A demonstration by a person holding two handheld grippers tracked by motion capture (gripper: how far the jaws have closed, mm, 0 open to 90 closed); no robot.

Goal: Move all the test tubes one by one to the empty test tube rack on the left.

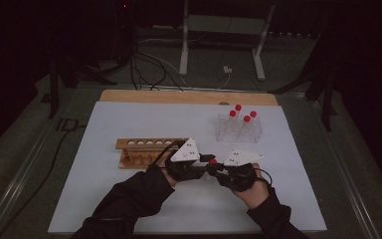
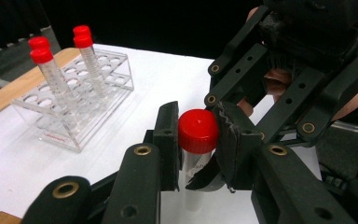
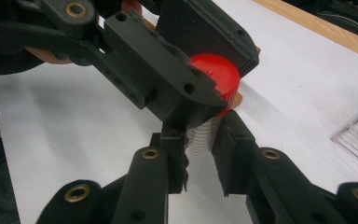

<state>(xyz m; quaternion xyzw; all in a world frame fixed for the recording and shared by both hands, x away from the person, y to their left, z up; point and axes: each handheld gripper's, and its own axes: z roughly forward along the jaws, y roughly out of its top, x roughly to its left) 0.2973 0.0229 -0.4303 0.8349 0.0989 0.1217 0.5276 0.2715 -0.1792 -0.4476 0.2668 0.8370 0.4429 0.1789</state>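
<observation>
A clear graduated tube with a red cap is held in the air between both grippers, over the middle of the white mat. My left gripper is shut on the red cap, one jaw on each side of it. Below the cap, my right gripper is shut on the tube's body. In the high view the left gripper and right gripper meet tip to tip, each held by a gloved hand. The tube's lower end is hidden by the jaws.
A clear plastic rack with several red-capped tubes stands at the back right of the mat. An empty wooden rack lies just left of the grippers. A wooden board edge runs along the far side.
</observation>
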